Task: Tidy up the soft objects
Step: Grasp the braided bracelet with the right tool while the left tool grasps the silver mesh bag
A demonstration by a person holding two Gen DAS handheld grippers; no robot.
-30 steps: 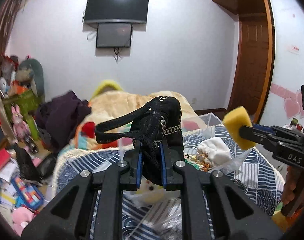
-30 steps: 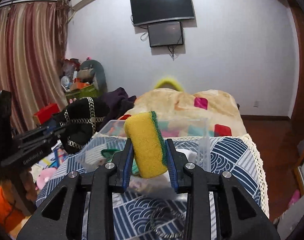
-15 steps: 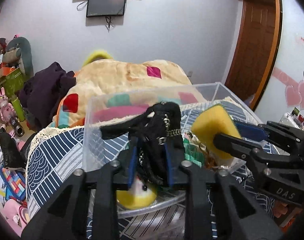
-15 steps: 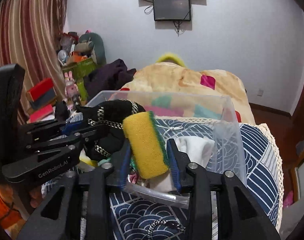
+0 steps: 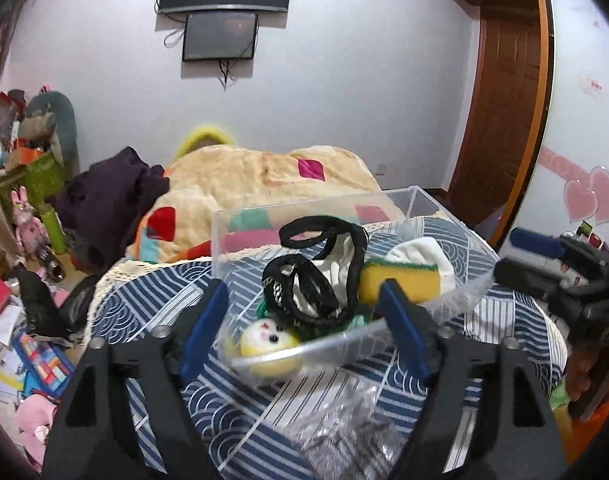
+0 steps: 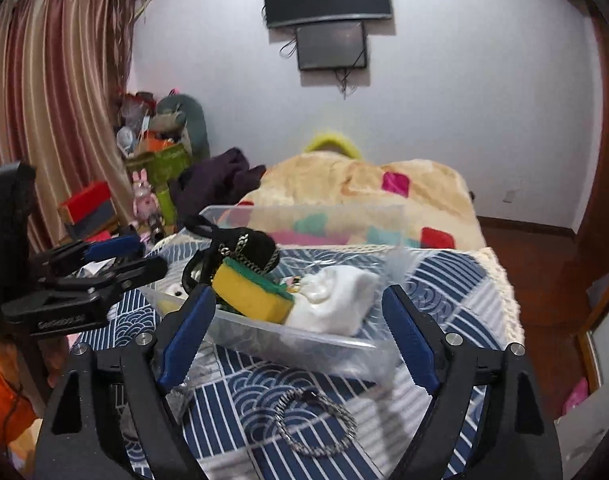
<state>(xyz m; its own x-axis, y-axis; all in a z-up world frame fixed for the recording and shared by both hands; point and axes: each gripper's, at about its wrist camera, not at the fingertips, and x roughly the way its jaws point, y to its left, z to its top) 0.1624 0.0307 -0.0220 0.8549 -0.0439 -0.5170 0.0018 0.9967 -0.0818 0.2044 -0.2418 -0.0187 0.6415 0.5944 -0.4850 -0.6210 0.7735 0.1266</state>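
A clear plastic bin point(image 5: 304, 210) point(image 6: 304, 340) stands on the blue patterned bedspread. In it lie a black pouch with a chain strap point(image 5: 316, 288) point(image 6: 252, 246), a yellow sponge with a green face point(image 5: 400, 280) point(image 6: 252, 292), a white cloth point(image 5: 420, 256) point(image 6: 336, 296) and a yellow round plush toy point(image 5: 268, 344). My left gripper point(image 5: 304, 320) is open and empty just in front of the bin. My right gripper point(image 6: 296, 320) is open and empty at the bin's near wall. Each gripper shows at the edge of the other's view.
A metal chain bracelet point(image 6: 316, 420) lies on the bedspread before the bin. A clear plastic bag point(image 5: 340, 432) lies near the left gripper. A beige blanket point(image 5: 256, 176) and dark clothes point(image 5: 108, 196) lie behind. Toys and boxes point(image 5: 28, 352) clutter the floor at the left.
Both grippers have opened. The black pouch and the yellow sponge were let go and now lie in the bin. Both grippers have drawn back toward me.
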